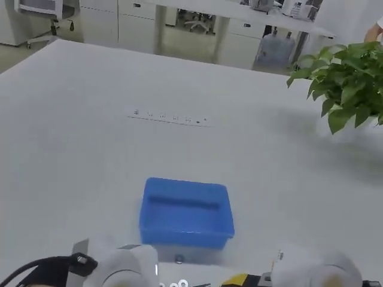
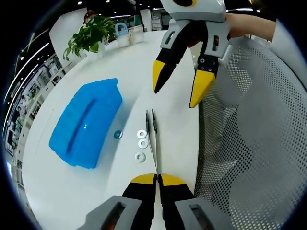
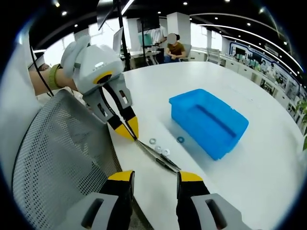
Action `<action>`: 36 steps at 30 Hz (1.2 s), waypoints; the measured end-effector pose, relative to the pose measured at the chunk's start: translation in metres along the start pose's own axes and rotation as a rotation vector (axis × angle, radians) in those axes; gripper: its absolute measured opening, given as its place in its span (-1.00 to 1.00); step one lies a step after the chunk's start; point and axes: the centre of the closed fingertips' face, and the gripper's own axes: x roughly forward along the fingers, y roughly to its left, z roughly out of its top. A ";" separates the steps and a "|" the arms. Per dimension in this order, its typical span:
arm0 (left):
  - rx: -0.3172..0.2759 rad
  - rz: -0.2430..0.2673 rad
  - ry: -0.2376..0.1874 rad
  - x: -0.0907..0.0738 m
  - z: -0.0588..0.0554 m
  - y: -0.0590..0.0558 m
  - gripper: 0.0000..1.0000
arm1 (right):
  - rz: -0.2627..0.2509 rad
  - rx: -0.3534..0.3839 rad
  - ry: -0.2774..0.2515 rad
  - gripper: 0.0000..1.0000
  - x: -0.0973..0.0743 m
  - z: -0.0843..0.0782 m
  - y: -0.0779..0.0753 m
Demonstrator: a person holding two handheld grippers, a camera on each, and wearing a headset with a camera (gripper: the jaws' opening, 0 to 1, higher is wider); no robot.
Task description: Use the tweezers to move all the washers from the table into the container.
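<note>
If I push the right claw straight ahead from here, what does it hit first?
Most likely the tweezers: their tips lie just ahead of the right claw, between its open jaws; the left claw holds the other end. Washers lie beyond. Height is hard to judge.

The container (image 1: 185, 212) was blue, the table (image 1: 90, 119) white, the washers (image 2: 142, 143) and tweezers (image 2: 152, 139) silver, the plant (image 1: 350, 78) green, the mesh chair (image 2: 249, 143) dotted.

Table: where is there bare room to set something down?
Free: the wide stretch between the blue container and the socket strip, and left of the container. Crowded: the near edge, with washers and the left gripper's tweezers.
</note>
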 end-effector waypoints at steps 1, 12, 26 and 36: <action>-0.001 0.002 -0.009 -0.002 0.002 0.001 -1.00 | -0.004 0.001 -0.001 -0.36 -0.001 0.000 -0.002; 0.023 0.049 -0.149 -0.034 0.037 0.001 -1.00 | 0.019 -0.056 -0.012 -0.38 0.001 0.007 -0.001; 0.062 0.087 -0.237 -0.057 0.061 -0.009 -1.00 | 0.087 -0.182 0.003 -0.49 0.014 0.016 0.005; 0.047 0.067 -0.274 -0.063 0.067 -0.021 -1.00 | 0.179 -0.350 0.060 -0.73 0.030 0.020 0.022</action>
